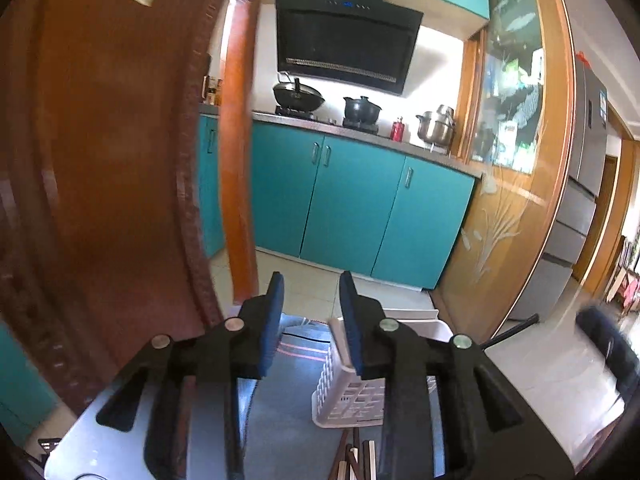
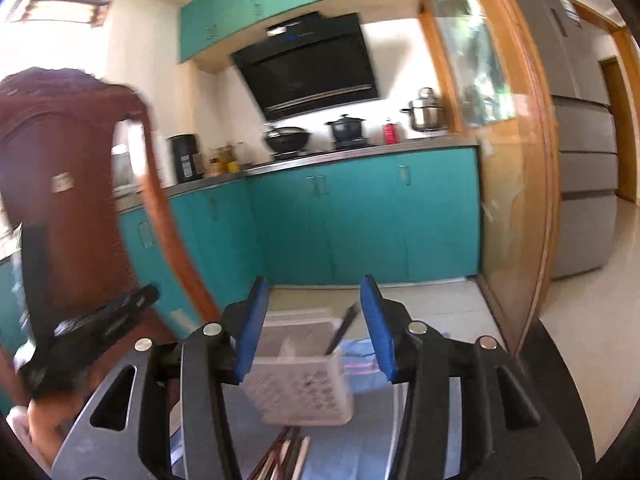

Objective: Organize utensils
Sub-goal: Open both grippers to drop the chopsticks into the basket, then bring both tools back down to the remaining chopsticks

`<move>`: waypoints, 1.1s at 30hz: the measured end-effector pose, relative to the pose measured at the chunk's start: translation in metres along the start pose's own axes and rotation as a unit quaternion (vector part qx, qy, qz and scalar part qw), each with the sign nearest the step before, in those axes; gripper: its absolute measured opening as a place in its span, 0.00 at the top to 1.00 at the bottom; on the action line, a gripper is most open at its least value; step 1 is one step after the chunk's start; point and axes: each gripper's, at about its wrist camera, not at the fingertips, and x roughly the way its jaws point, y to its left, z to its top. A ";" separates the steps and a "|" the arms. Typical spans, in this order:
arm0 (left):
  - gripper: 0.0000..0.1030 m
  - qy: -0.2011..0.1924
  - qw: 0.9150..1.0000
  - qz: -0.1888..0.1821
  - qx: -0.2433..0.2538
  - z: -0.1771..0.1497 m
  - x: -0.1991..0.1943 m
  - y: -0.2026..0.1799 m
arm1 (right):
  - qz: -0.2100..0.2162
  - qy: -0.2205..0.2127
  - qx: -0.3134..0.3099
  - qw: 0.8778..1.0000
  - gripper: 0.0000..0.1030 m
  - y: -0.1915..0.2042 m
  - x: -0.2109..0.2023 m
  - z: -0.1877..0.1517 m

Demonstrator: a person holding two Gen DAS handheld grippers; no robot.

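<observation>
Teal kitchen cabinets (image 1: 352, 196) run along the far wall under a grey counter carrying a black wok (image 1: 298, 96), a dark pot (image 1: 362, 109), a red bottle (image 1: 397, 129) and a steel pot (image 1: 436, 126), with a black range hood (image 1: 344, 40) above them. Nearer the cameras, a table with a blue-grey cloth (image 1: 288, 412) holds a white perforated utensil basket (image 1: 348, 392), the landmark for everything else.

Just in front of the basket, at the lower edge of both views, lies a bundle of chopsticks (image 2: 286, 460), brown and pale, touching or nearly touching the basket's near wall. One dark stick (image 2: 340, 332) stands tilted inside the basket, leaning toward its right side.

A dark wooden chair back (image 1: 120, 160) rises to the left of the basket. The left gripper (image 1: 311, 320) hovers above and in front of the basket, its blue pads narrowly apart with nothing between them. The right gripper (image 2: 314, 328) hangs over the basket too, its pads set moderately wide and gripping nothing; the right wrist view is blurred.
</observation>
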 end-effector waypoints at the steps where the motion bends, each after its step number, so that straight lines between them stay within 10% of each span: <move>1: 0.69 0.000 1.000 0.001 -0.001 -0.002 -0.003 0.001 | 0.011 0.026 -0.008 1.000 0.54 0.005 0.005 -0.007; 7: 0.69 0.056 0.998 0.022 0.036 -0.031 0.007 -0.004 | 0.036 0.336 -0.029 0.941 0.62 0.018 0.112 -0.116; 10: 0.69 0.090 0.994 0.021 0.055 -0.046 0.016 -0.011 | 0.026 0.396 -0.028 0.918 0.62 0.018 0.138 -0.151; 17: 0.64 0.149 0.983 0.008 0.108 -0.072 0.030 -0.029 | 0.017 0.418 -0.034 0.907 0.93 0.017 0.149 -0.164; 25: 0.64 0.334 0.936 -0.021 0.107 -0.127 0.080 -0.020 | -0.065 0.406 0.050 0.910 0.94 -0.043 0.151 -0.152; 33: 0.64 0.403 0.905 -0.054 0.126 -0.165 0.093 -0.015 | -0.067 0.392 0.065 0.915 0.91 -0.054 0.146 -0.143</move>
